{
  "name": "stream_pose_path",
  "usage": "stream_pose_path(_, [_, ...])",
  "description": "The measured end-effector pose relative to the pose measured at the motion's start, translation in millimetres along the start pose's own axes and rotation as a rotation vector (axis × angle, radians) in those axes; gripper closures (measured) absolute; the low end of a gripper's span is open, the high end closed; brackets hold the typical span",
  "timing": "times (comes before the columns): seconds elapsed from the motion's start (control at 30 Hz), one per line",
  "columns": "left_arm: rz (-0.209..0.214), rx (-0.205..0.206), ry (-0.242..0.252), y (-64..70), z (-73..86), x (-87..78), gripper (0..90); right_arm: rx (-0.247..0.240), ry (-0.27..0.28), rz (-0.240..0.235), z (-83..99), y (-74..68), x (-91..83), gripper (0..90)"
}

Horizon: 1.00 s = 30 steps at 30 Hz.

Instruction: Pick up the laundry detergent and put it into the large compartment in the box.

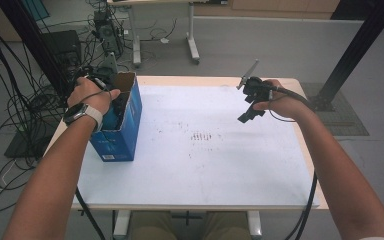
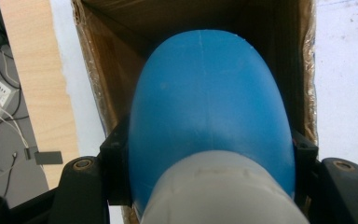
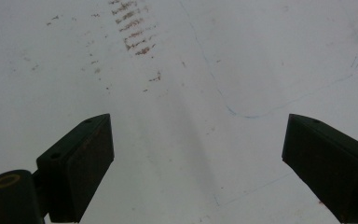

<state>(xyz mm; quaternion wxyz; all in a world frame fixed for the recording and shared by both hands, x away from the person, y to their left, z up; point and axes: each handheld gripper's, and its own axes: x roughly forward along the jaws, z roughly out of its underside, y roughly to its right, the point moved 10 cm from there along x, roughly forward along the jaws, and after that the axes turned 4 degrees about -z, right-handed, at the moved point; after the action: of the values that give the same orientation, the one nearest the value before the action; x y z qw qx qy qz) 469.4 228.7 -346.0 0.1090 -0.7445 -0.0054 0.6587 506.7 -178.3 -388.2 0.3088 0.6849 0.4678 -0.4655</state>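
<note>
High view: the left gripper (image 1: 111, 102) is down in the open blue box (image 1: 130, 122) at the desk's (image 1: 220, 165) left edge; lifting crookedly could tip it. Left gripper view: fingers clamped on a blue bottle (image 2: 209, 116) inside the box; it might scrape the cardboard walls. Right gripper view: the right gripper (image 3: 198, 163) hangs wide open, empty, over bare desk.
</note>
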Motion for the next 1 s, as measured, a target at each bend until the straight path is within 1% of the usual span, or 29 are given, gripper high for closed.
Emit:
stream_pose_path(0.37, [-0.006,0.003,0.002,-2.1,2.0,6.9,37.8,0.003,-0.002,0.0,1.0,0.1,0.4,8.7])
stream_pose_path(0.63, [-0.003,0.012,-0.006,-0.1,2.7,14.0,37.7,0.01,-0.003,-0.003,4.6,0.5,2.0,8.7])
stream_pose_path(0.73, [-0.001,0.009,-0.009,0.3,3.2,17.5,37.7,0.013,-0.001,-0.001,5.8,1.7,0.8,8.7])
stream_pose_path(0.9, [-0.009,0.015,-0.005,1.5,2.4,21.5,37.8,0.019,0.005,0.0,7.0,2.5,-0.7,8.7])
stream_pose_path(1.0, [0.002,0.007,-0.014,1.9,3.3,26.6,37.7,0.022,0.005,-0.001,8.5,2.6,0.7,8.7])
